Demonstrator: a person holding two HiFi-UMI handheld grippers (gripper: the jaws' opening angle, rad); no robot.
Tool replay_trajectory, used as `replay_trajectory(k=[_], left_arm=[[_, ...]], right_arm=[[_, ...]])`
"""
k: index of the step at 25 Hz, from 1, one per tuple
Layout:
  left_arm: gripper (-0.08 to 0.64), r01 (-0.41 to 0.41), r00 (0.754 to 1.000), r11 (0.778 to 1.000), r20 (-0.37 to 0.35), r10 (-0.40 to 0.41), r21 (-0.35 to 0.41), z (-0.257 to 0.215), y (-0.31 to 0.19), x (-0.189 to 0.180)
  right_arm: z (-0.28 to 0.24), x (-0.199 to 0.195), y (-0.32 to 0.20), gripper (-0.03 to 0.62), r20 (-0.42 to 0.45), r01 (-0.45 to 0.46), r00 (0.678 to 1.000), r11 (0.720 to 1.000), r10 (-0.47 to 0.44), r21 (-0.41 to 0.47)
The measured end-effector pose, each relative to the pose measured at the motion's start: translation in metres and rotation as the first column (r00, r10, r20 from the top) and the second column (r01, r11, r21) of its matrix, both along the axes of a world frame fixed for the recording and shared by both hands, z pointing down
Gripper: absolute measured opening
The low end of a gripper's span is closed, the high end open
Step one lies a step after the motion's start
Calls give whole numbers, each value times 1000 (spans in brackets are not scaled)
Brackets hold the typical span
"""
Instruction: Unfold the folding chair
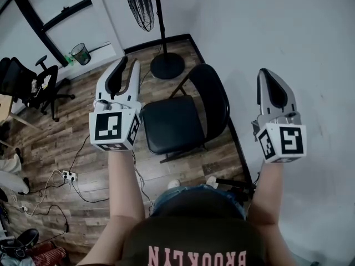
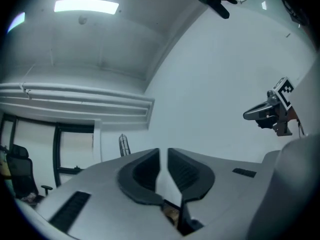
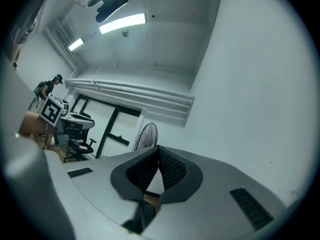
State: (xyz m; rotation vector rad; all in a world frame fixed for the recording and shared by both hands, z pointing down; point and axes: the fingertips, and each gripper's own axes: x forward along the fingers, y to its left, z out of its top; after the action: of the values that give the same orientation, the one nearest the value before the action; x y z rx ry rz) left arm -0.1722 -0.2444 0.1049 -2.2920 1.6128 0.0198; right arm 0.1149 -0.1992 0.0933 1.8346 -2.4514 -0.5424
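Note:
The black folding chair (image 1: pixel 169 123) stands unfolded on the wooden floor, seat flat, with its backrest (image 1: pixel 213 98) towards the white wall. Both grippers are held up in the air above it and touch nothing. My left gripper (image 1: pixel 129 61) hovers over the chair's left side, its jaws a narrow slit apart and empty; the left gripper view shows that slit (image 2: pixel 163 150) against the wall and ceiling. My right gripper (image 1: pixel 265 71) hangs to the right of the backrest, fingertips together with nothing between them (image 3: pixel 158 147). Each gripper also shows in the other's view: the right gripper (image 2: pixel 265 113), the left gripper (image 3: pixel 70 116).
A standing fan (image 1: pixel 138 4) on a round base (image 1: pixel 166 65) is just behind the chair. A black office chair (image 1: pixel 33 85) and a waste bin (image 1: pixel 81 53) are at the far left. A power strip (image 1: pixel 69 175) with cables lies on the floor. The white wall (image 1: pixel 299 37) runs along the right.

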Motion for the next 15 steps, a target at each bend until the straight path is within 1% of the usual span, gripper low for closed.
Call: replay_trajectory(k=[1,4,6,15], left_arm=[[2,18,1000,1000,1,-18,-6,-2,-1,-2],[2,28,1000,999,11,-28,-19,-4,0,0],[2,31,999,999,12,-31,-7,-5,2,0],[2,82,996,995,-24,-81,61,-20,15,-11]], right_arm=[[-4,-1,1,3,-3,2,1000,1000,-2,7],[-7,-3,0,2,-27,7,1000,1000,-7,11],[-5,-2,-2,2,-40,5,999,1000,-5,8],[-13,9,4,2,-26,-9,1000,1000,9,14]])
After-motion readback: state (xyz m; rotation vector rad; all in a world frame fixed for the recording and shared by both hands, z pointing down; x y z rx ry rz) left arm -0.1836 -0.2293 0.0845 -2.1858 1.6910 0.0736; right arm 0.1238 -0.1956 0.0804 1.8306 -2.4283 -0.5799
